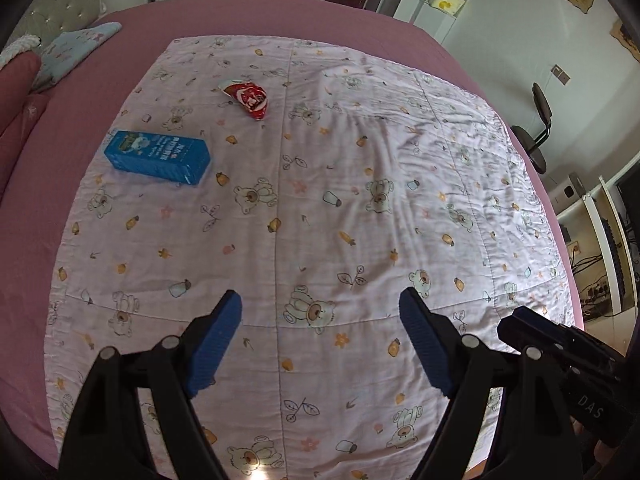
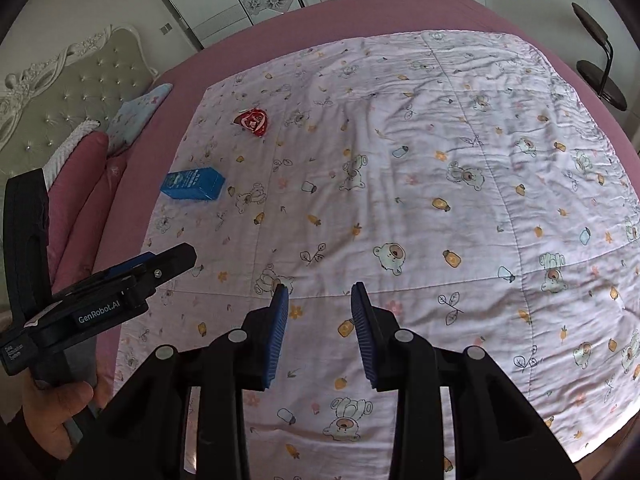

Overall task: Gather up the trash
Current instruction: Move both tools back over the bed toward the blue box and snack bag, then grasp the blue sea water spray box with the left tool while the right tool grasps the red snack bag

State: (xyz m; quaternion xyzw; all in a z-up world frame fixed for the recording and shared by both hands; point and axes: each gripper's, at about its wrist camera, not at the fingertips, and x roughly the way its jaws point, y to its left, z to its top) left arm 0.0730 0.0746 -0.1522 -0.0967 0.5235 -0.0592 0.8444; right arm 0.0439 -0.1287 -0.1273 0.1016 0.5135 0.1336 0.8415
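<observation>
A blue carton (image 1: 158, 157) lies flat on the pale printed quilt (image 1: 320, 216) at the left. A crumpled red wrapper (image 1: 248, 97) lies farther back, near the quilt's far edge. Both also show in the right wrist view: the carton (image 2: 193, 184) and the wrapper (image 2: 253, 120). My left gripper (image 1: 320, 308) is open wide and empty, above the quilt's near part, well short of both items. My right gripper (image 2: 319, 294) is open and empty, above the quilt's near middle. The left gripper's body (image 2: 100, 300) shows at the left of the right wrist view.
The quilt lies on a pink bed (image 1: 280, 12). Pillows (image 1: 76, 52) and a padded headboard (image 2: 68, 84) are at the left. A black chair (image 1: 536, 136) and a desk with cables (image 1: 600, 248) stand right of the bed. Cabinets and a door line the far wall.
</observation>
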